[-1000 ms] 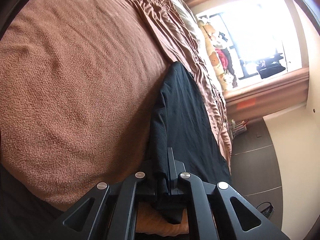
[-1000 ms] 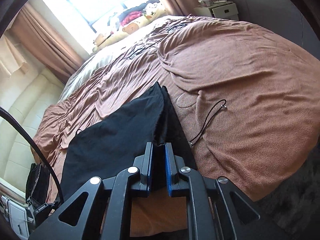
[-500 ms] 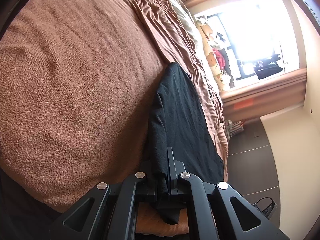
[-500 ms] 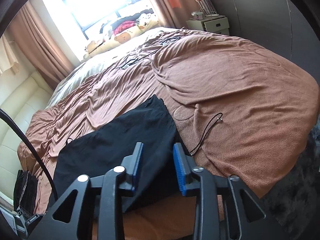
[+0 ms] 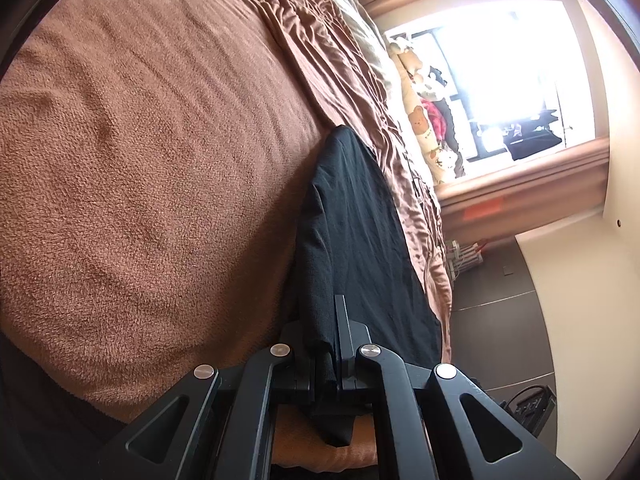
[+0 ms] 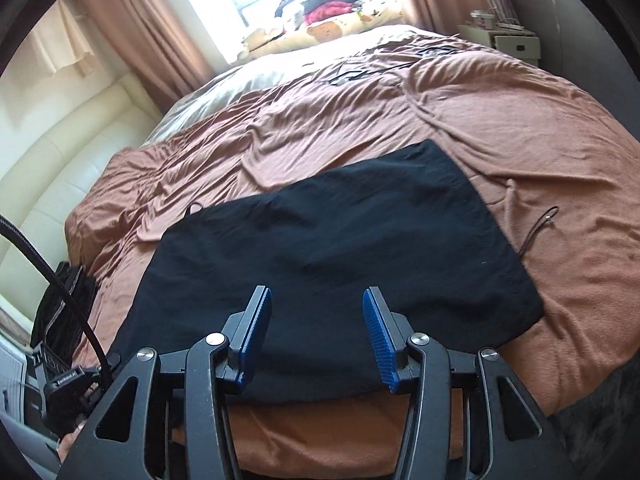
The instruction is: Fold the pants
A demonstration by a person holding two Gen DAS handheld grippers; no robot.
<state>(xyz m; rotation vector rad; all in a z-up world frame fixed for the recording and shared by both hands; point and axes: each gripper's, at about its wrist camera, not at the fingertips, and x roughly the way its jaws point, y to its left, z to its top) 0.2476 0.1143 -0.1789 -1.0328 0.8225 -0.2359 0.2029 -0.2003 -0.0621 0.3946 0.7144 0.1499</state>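
Black pants [image 6: 340,240] lie folded flat on a brown blanket [image 6: 540,128] near the bed's front edge. In the left wrist view the pants [image 5: 360,216] stretch away from the camera. My left gripper [image 5: 326,340] is shut on the near edge of the pants, and a fold of black cloth hangs down between its fingers. My right gripper [image 6: 316,320] is open and empty. Its blue-padded fingers [image 6: 376,332] hover just above the near part of the pants.
A thin black cord [image 6: 536,232] lies on the blanket right of the pants. A cream headboard [image 6: 60,152] and a black bag [image 6: 64,300] are at the left. Pillows and clothes [image 6: 332,16] lie under the window. A white nightstand [image 6: 508,40] stands at the far right.
My right gripper has let go of the pants, opened wide and drawn back. The pants now lie flat on the blanket. My left gripper still holds its edge of the cloth.
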